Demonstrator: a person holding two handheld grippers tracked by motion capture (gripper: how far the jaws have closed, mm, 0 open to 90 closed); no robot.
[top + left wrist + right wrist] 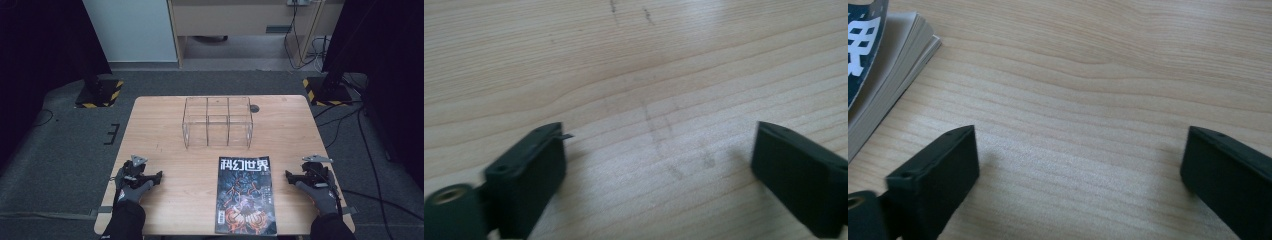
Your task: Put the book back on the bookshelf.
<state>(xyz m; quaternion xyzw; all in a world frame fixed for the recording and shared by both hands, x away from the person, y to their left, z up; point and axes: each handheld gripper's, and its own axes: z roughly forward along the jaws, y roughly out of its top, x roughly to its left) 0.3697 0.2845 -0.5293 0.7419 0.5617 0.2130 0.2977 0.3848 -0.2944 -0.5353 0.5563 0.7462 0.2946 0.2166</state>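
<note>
Right gripper (289, 175), jaws spread wide and empty, rests on the wooden worktop (165, 125). At its nine o'clock, just beside it, lies a magazine (246, 195), its bottom edge cut off. Left gripper (159, 176), also wide apart and empty, sits well left. At twelve o'clock stands a clear divided rack (217, 121), its panes faint.

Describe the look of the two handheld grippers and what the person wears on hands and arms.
Both the left gripper and right gripper are black, each with two blocky matte jaws and a grey three-cornered plate on top. A thin black cable trails from the right one. The person wears dark grey gloves and black sleeves.
</note>
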